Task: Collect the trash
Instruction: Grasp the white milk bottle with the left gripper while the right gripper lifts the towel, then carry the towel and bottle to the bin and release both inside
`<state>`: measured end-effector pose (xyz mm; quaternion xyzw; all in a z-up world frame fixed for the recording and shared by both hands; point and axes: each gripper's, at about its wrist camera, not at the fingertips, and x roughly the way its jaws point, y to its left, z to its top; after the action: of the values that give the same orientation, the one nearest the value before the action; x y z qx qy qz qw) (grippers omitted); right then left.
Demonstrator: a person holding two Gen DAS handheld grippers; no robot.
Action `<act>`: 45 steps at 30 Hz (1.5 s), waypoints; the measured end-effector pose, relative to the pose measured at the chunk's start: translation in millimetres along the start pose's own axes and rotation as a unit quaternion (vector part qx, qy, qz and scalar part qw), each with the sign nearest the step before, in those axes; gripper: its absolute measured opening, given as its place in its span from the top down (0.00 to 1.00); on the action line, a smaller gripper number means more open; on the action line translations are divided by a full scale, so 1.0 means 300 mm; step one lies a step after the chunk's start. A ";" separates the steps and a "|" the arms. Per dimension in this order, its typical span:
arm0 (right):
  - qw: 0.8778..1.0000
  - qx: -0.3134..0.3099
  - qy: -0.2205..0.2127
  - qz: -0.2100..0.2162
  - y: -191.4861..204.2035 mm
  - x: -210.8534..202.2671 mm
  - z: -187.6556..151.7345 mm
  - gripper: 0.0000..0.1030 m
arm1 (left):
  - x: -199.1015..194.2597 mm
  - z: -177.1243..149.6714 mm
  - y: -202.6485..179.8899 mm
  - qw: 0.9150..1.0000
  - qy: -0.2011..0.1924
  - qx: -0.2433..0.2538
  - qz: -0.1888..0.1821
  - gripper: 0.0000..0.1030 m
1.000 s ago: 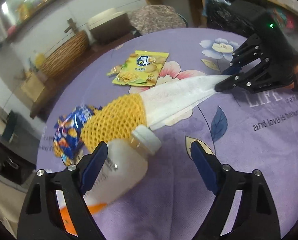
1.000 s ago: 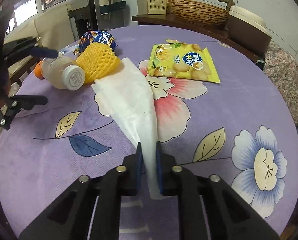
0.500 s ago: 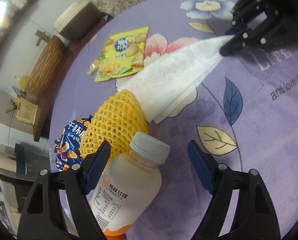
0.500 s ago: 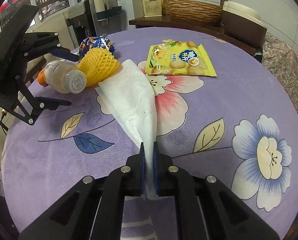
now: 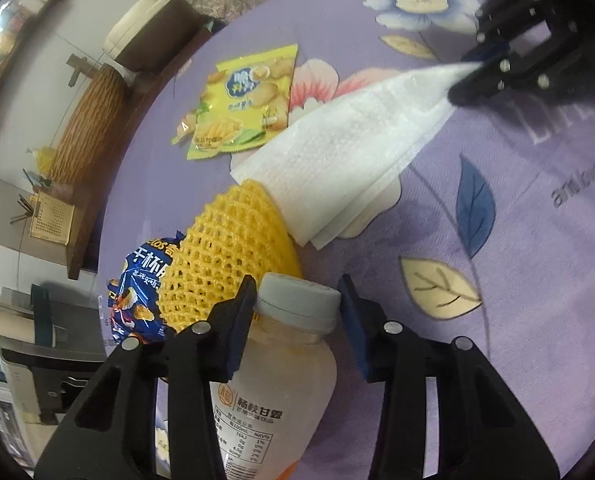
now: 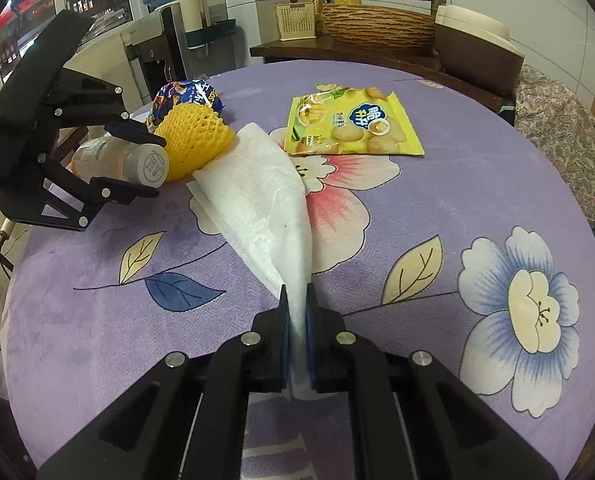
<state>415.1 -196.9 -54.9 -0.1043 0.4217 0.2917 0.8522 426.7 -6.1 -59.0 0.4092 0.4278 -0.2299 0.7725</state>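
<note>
A pale plastic bottle point(image 5: 281, 380) with a grey cap point(image 5: 297, 304) lies on its side at the left of the purple flowered table point(image 6: 457, 184). My left gripper point(image 5: 297, 280) is closing on the bottle's cap end, and both pads meet the cap. From the right wrist view, the left gripper point(image 6: 157, 166) brackets the bottle point(image 6: 109, 156). My right gripper point(image 6: 296, 292) is shut on the near corner of a white paper towel point(image 6: 257, 200), which stretches toward a yellow foam net point(image 6: 193, 140). A blue snack bag point(image 6: 185, 92) lies behind the net. A yellow snack bag point(image 6: 353, 124) lies flat farther back.
Beyond the table's far edge stand a dark sideboard with a wicker basket point(image 6: 377, 26), a utensil holder and a brown-and-white box point(image 6: 477, 40). A water dispenser point(image 6: 185, 40) stands at the back left. The bottle lies close to the table's left rim.
The left gripper's jaws have narrowed from wide apart to hugging the bottle's cap, after shifting over the bottle and rolling. The right gripper keeps its hold on the paper towel, unmoved.
</note>
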 end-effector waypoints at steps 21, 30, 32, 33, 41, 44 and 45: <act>0.984 0.111 -0.102 -0.098 -0.282 -0.389 -0.215 0.93 | -0.227 0.228 -0.066 0.985 -0.133 -0.082 -0.077 0.59; 0.955 0.202 -0.146 -0.164 -0.465 -0.554 -0.370 0.93 | -0.319 0.444 -0.121 0.970 -0.194 -0.098 -0.108 0.59; 0.945 0.222 -0.157 -0.184 -0.517 -0.605 -0.413 0.93 | -0.339 0.495 -0.136 0.967 -0.206 -0.098 -0.113 0.59; 0.939 0.228 -0.157 -0.203 -0.542 -0.627 -0.433 0.93 | -0.351 0.529 -0.145 0.965 -0.213 -0.097 -0.115 0.59; 0.897 0.299 -0.118 -0.304 -0.769 -0.667 -0.639 0.93 | -0.440 0.814 -0.218 0.942 -0.278 -0.101 -0.158 0.59; 0.889 0.333 -0.088 -0.302 -0.850 -0.602 -0.728 0.93 | -0.430 0.942 -0.281 0.937 -0.284 -0.100 -0.177 0.61; 0.886 0.340 -0.078 -0.306 -0.873 -0.574 -0.753 0.93 | -0.423 0.969 -0.294 0.936 -0.284 -0.100 -0.184 0.61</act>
<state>338.2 -574.8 -79.3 0.0908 0.3748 -0.1370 0.9124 435.0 -295.8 97.4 0.1613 0.2794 -0.4308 0.8428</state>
